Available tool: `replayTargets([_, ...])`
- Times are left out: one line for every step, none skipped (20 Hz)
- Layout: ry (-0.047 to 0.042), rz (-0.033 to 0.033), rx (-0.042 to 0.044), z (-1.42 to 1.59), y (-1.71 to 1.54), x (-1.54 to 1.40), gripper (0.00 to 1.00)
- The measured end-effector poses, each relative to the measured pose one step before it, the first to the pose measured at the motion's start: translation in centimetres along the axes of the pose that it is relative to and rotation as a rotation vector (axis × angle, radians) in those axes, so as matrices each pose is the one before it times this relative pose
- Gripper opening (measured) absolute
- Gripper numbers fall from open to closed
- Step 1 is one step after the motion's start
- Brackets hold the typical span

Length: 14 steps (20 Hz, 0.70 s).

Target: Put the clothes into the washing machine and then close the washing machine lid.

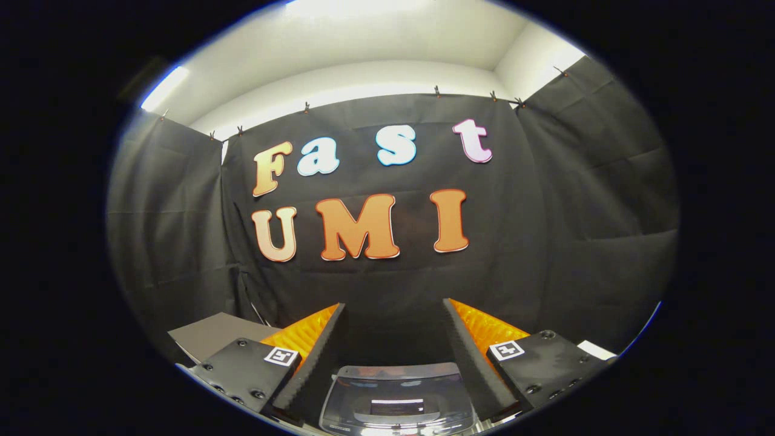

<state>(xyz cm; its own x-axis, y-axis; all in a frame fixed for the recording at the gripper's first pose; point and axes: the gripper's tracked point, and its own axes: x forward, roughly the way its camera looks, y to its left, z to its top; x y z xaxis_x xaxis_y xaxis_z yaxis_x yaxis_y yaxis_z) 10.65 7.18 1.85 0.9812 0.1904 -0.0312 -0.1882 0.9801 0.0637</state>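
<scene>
Holding gripper [393,339] level, you have jaws spread wide, nothing between them. Washing machine lid [396,396], clear and glossy, sits low between fingers [321,357], close beneath. Grey panel [212,336] lies beyond left finger. Clothes: cannot tell.

- The tool [395,339] points at the black cloth wall [575,242], fingers [315,357] spread apart, nothing between them.
- Near, below the fingers: the washing machine lid [396,399], clear and closed.
</scene>
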Motion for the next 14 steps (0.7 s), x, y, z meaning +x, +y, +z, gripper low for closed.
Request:
replayTargets([-0.00044,-0.00353,-0.00424,0.315,-0.217,-0.489,0.99])
replayTargets([-0.00531,0.00229,0.00053,0.531,0.014,-0.477,0.99])
replayTargets([-0.00392,0.00543,0.00158,0.477,0.026,-0.365,0.99])
replayTargets([-0.00066,0.00060,0.00198,0.221,-0.216,-0.415,0.99])
replayTargets([-0.00412,0.00359,0.00145,0.213,-0.129,-0.205,0.99])
replayTargets([-0.01149,0.00144,0.00228,0.453,-0.158,-0.177,0.99])
replayTargets([-0.01446,-0.00302,0.00087,0.357,-0.305,-0.092,0.99])
replayTargets([-0.00570,-0.00798,0.00371,0.011,-0.429,-0.004,0.99])
replayTargets([-0.00220,-0.00604,0.00650,-0.107,-0.370,-0.088,0.99])
replayTargets([-0.00121,-0.00079,0.00896,-0.013,-0.151,-0.178,0.99])
replayTargets([-0.00366,0.00162,0.00860,0.046,-0.092,-0.124,0.99])
replayTargets([-0.00030,-0.00059,0.00639,-0.166,-0.116,-0.029,0.99])
replayTargets([0.00245,-0.00408,0.00401,-0.218,-0.263,-0.164,0.99])
replayTargets([0.00140,-0.00288,0.00178,-0.031,-0.204,-0.196,0.99])
